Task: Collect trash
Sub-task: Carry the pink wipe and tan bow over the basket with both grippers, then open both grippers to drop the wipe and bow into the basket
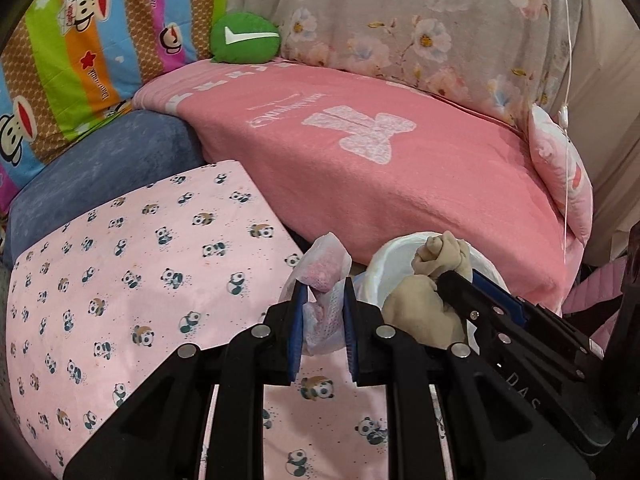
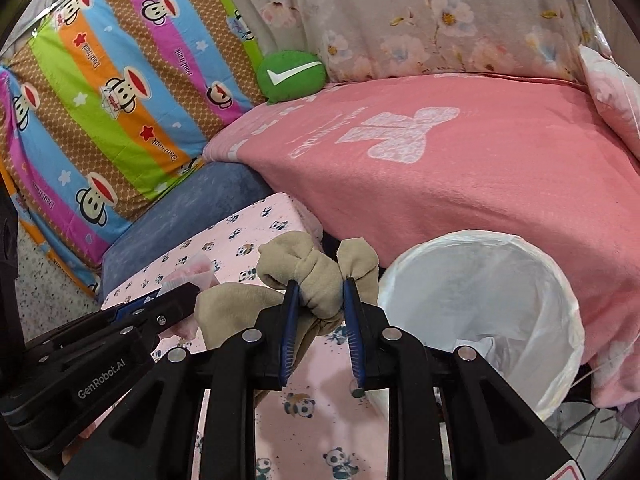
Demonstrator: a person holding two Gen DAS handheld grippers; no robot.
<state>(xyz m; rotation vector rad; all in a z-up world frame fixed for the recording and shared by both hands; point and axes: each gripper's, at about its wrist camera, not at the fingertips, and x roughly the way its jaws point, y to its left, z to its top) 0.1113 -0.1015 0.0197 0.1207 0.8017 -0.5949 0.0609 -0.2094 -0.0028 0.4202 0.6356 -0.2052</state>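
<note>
My left gripper [image 1: 323,292] is shut on a crumpled white and pink wrapper [image 1: 325,276], held above the panda-print cloth [image 1: 132,280]. My right gripper [image 2: 320,284] is shut on a knotted beige cloth [image 2: 318,280], also held over the panda cloth. The beige cloth also shows in the left wrist view [image 1: 428,280], with the right gripper's fingers [image 1: 472,296] on it. A bin lined with a white plastic bag [image 2: 480,300] stands just right of both grippers; in the left wrist view its rim [image 1: 394,252] shows behind the beige cloth. The left gripper [image 2: 176,296] and wrapper [image 2: 196,270] show at left in the right wrist view.
A pink blanket [image 1: 400,168] covers the bed behind the bin. A blue cushion [image 1: 104,172], a striped monkey-print pillow [image 2: 112,92], a green round cushion [image 1: 245,38] and a floral quilt [image 1: 420,20] lie further back. Speckled floor [image 2: 44,292] is at left.
</note>
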